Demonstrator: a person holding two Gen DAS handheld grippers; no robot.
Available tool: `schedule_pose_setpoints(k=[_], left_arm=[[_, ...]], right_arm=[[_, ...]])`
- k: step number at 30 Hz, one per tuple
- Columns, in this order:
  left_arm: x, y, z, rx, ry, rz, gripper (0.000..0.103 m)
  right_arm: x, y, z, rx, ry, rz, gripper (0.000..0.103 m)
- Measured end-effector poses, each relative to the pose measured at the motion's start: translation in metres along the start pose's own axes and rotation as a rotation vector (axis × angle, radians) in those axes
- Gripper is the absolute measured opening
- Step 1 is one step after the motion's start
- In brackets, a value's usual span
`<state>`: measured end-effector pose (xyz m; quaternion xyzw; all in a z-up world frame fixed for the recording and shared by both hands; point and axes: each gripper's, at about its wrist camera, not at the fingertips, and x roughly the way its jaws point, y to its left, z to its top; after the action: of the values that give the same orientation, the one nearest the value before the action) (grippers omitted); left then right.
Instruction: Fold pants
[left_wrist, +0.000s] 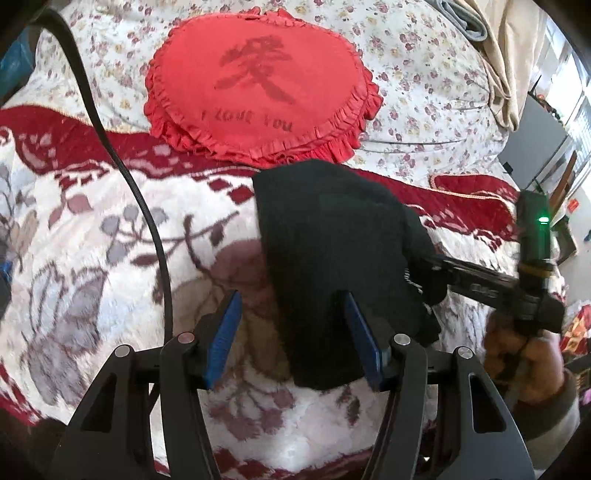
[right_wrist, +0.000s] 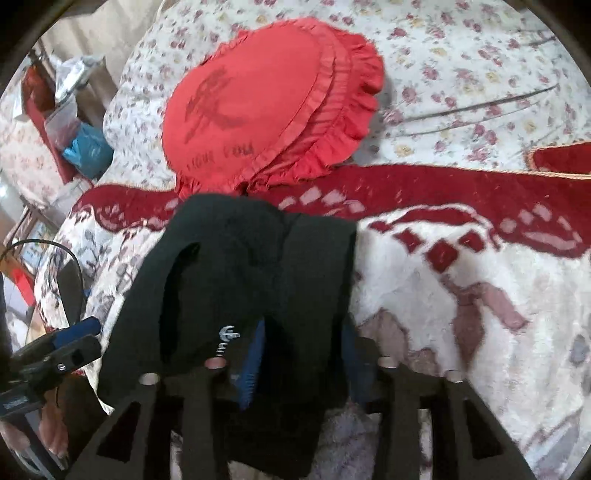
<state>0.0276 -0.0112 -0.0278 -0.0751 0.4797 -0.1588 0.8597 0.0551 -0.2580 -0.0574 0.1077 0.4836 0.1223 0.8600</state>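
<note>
A: Here we are over the black pants (left_wrist: 332, 251), already bunched into a small dark bundle on the plush floral blanket (left_wrist: 110, 229), lying just ahead of both our grippers.

B: Soft and light, we'd say. They drape and sag wherever nothing holds them up, so no stiffness to lean on. The knit looks grippy rather than slick.

A: Our left gripper (left_wrist: 291, 332) stands spread, blue pads apart. The near end of the bundle lies between them and runs under the right-hand pad, but we see no pinch.

B: And the right gripper (right_wrist: 303, 354)? The cloth hangs right over its fingers, a fold down between the blue pads. Whether they bite on it or only sit under it, we cannot tell; the frame is blurred there.

A: Where would we take hold? By a folded edge, we think, several layers thick, near the small white logo (right_wrist: 229, 334) by the right gripper's left finger. A single layer would just peel away.

B: Agreed. Two holds well apart on one edge, or it slumps in the middle.

A: Beyond the bundle, past the fingertips, sits the red heart cushion (left_wrist: 258, 85) on the flowered sheet (left_wrist: 424, 74). A black cable (left_wrist: 147, 221) trails off to the left gripper's left.
</note>
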Motion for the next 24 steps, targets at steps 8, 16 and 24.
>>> schedule_pose_setpoints(k=[8, 16, 24], left_arm=[[0.020, -0.014, 0.033, -0.014, -0.019, 0.034, 0.058], [0.051, -0.014, 0.026, -0.048, 0.040, 0.058, 0.059], [0.056, -0.006, 0.019, -0.088, 0.048, 0.062, 0.069]], right_arm=[[-0.035, 0.022, 0.025, -0.054, -0.116, 0.075, 0.048], [0.048, 0.046, 0.048, -0.165, 0.000, -0.025, 0.043], [0.043, 0.031, 0.046, -0.114, 0.012, 0.041, 0.043]])
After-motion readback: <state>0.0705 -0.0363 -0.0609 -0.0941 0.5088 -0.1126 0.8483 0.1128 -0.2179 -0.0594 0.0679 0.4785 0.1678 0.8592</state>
